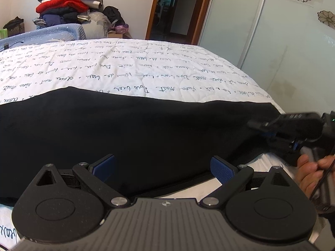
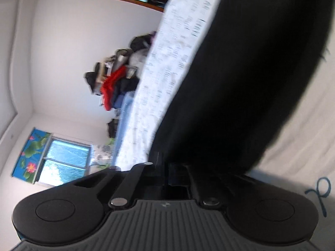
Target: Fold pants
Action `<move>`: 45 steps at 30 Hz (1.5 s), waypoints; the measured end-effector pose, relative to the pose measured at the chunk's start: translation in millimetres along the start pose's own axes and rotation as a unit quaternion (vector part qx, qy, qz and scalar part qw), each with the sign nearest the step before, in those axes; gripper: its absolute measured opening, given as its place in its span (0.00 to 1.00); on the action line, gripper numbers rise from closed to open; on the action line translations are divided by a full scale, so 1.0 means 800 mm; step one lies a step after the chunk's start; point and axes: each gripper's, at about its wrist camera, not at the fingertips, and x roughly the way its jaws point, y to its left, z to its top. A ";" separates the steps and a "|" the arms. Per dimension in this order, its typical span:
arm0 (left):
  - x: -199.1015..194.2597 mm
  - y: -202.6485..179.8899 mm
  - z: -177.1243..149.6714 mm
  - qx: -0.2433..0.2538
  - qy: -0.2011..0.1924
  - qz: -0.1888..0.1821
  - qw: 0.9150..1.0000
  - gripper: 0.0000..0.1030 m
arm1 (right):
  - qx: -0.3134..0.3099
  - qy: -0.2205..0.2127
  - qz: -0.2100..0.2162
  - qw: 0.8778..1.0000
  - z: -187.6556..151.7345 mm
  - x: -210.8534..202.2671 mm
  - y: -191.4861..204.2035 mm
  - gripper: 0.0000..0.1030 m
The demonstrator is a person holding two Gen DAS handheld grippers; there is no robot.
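Black pants (image 1: 136,129) lie flat across the bed's white quilt with script print (image 1: 125,69). My left gripper (image 1: 163,170) is open and empty, its blue pads (image 1: 104,167) hovering over the pants' near edge. My right gripper (image 1: 293,133) shows at the right in the left wrist view, at the pants' right end, held by a hand (image 1: 312,173). In the right wrist view, rolled sideways and blurred, the right gripper (image 2: 167,167) has its jaws drawn together on the pants (image 2: 240,83) edge.
A pile of clothes (image 1: 67,6) sits beyond the bed's far left. A doorway (image 1: 178,8) and a sliding wardrobe door with flower print (image 1: 282,41) stand to the right. A window (image 2: 62,163) shows in the right wrist view.
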 end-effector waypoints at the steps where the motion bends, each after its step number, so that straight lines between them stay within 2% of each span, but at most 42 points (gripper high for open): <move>1: -0.001 -0.001 0.000 0.003 -0.003 0.000 1.000 0.95 | -0.008 0.005 -0.010 1.000 -0.002 0.001 -0.001 0.03; 3: 0.000 -0.003 0.000 0.010 -0.006 0.000 1.000 0.95 | -0.020 0.002 -0.015 1.000 -0.007 -0.004 -0.001 0.03; 5: 0.002 -0.004 0.002 0.012 -0.003 0.000 1.000 0.95 | -0.029 -0.012 0.004 1.000 -0.008 -0.018 0.003 0.02; 8: 0.002 -0.006 0.005 0.011 -0.008 -0.015 1.000 0.95 | -0.048 -0.008 0.014 0.999 -0.006 -0.038 0.016 0.02; 11: 0.007 -0.011 0.007 0.013 -0.008 -0.017 1.000 0.95 | -0.040 0.002 -0.010 0.999 -0.009 -0.047 0.003 0.02; 13: 0.010 -0.016 0.005 0.017 -0.007 -0.018 1.000 0.95 | -0.032 0.005 -0.011 0.999 -0.014 -0.054 -0.006 0.02; 14: 0.012 -0.020 0.003 0.029 -0.007 -0.019 0.999 0.95 | -0.028 0.005 -0.015 0.999 -0.014 -0.055 -0.012 0.03; 16: 0.016 -0.036 -0.002 0.079 -0.005 0.000 0.997 0.95 | -0.022 -0.003 -0.023 0.999 -0.014 -0.051 -0.022 0.03; 18: 0.020 -0.054 -0.007 0.130 -0.007 0.012 0.991 0.95 | 0.002 0.003 -0.008 1.000 -0.011 -0.041 -0.029 0.03; 21: 0.032 -0.068 -0.012 0.169 -0.007 -0.010 0.986 1.00 | 0.041 0.005 -0.005 0.999 -0.006 -0.034 -0.036 0.04; 22: 0.045 -0.071 -0.015 0.181 0.011 -0.012 0.983 1.00 | 0.044 0.017 -0.007 0.999 -0.004 -0.033 -0.035 0.04; 23: 0.063 -0.070 -0.016 0.180 0.048 -0.008 0.982 0.99 | 0.043 0.037 -0.013 0.998 -0.002 -0.034 -0.033 0.04; 24: 0.078 -0.065 -0.017 0.167 0.088 0.000 0.982 0.97 | 0.044 0.058 -0.020 0.997 0.001 -0.038 -0.032 0.05; 25: 0.084 -0.059 -0.017 0.147 0.100 0.002 0.984 0.96 | 0.041 0.071 -0.022 0.996 0.004 -0.048 -0.031 0.05; 26: 0.075 -0.054 -0.016 0.135 0.084 -0.004 0.987 0.94 | 0.026 0.075 -0.024 0.997 0.007 -0.062 -0.027 0.09; 28: 0.057 -0.049 -0.010 0.133 0.062 -0.012 0.989 0.96 | -0.074 0.067 -0.049 0.994 0.014 -0.093 0.004 0.09; 29: 0.049 -0.046 -0.008 0.133 0.050 -0.017 0.990 0.96 | -0.148 0.055 -0.067 0.985 0.016 -0.107 0.028 0.09; 30: 0.046 -0.043 -0.007 0.133 0.039 -0.020 0.990 0.98 | -0.229 0.047 -0.083 0.969 0.015 -0.114 0.055 0.09; 32: 0.051 -0.040 -0.003 0.130 0.033 -0.011 0.991 0.98 | -0.377 0.050 -0.095 0.920 0.010 -0.104 0.108 0.09; 33: 0.055 -0.038 -0.002 0.128 0.035 -0.003 0.991 0.98 | -0.440 0.062 -0.096 0.891 0.004 -0.088 0.130 0.09; 34: 0.060 -0.036 -0.001 0.123 0.038 0.007 0.992 0.98 | -0.492 0.084 -0.098 0.861 -0.002 -0.066 0.148 0.13; 35: 0.067 -0.036 0.004 0.114 0.043 0.016 0.992 0.98 | -0.528 0.109 -0.097 0.837 -0.005 -0.041 0.160 0.16; 36: 0.069 -0.034 0.006 0.106 0.045 0.016 0.993 0.98 | -0.543 0.135 -0.099 0.823 -0.005 -0.014 0.168 0.16; 39: 0.068 -0.031 0.003 0.094 0.041 0.020 0.995 0.98 | -0.547 0.208 -0.094 0.806 0.005 0.059 0.178 0.16; 42: 0.073 -0.023 -0.002 0.087 0.045 0.024 0.995 0.98 | -0.560 0.263 -0.094 0.780 0.005 0.115 0.184 0.16; 45: 0.071 -0.013 -0.009 0.075 0.049 0.018 0.996 0.99 | -0.569 0.288 -0.116 0.762 0.004 0.157 0.183 0.16</move>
